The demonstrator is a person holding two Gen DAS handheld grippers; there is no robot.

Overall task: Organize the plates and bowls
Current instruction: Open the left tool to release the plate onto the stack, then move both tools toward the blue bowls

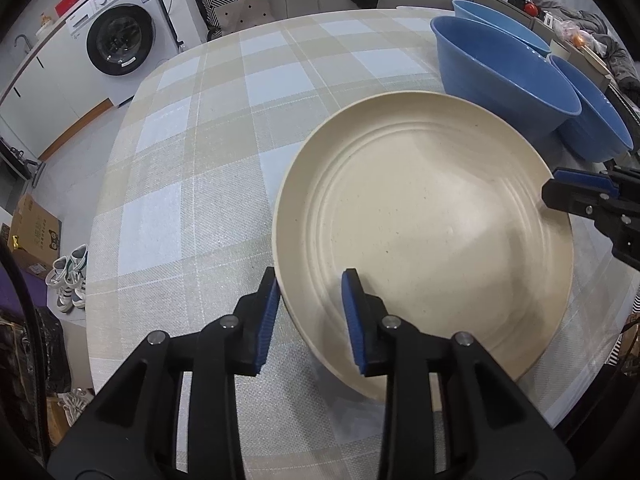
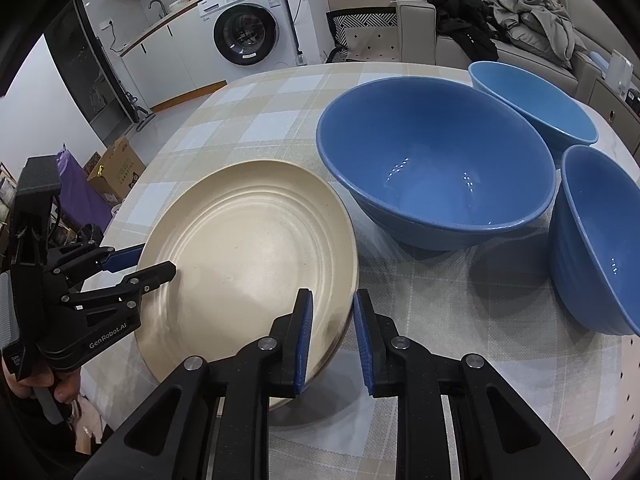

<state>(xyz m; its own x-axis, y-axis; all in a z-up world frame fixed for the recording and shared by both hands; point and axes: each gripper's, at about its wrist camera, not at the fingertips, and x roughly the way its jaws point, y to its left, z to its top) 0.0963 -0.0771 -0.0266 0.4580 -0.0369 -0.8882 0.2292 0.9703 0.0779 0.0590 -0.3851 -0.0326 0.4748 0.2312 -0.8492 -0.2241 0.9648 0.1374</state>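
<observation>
A cream ribbed plate (image 1: 420, 220) (image 2: 248, 260) sits on the checked tablecloth (image 1: 200, 200). My left gripper (image 1: 312, 312) straddles its near-left rim: one pad is outside the edge, the other over the inside, with a gap showing, so it is open. The right wrist view shows it at the plate's left edge (image 2: 148, 266). My right gripper (image 2: 332, 336) is shut on the opposite rim, its pads close against the plate's edge; it also shows in the left wrist view (image 1: 560, 190). Three blue bowls stand beyond: a large one (image 2: 432, 160) (image 1: 500, 72), a ribbed one (image 2: 600, 240) and a far one (image 2: 532, 96).
The large bowl stands just beyond the plate's far edge. A washing machine (image 1: 120, 40), a sofa with clothes (image 2: 500, 32), a cardboard box (image 1: 32, 224) and shoes (image 1: 72, 276) lie around the table. A person's hand (image 2: 44, 384) holds the left gripper's handle.
</observation>
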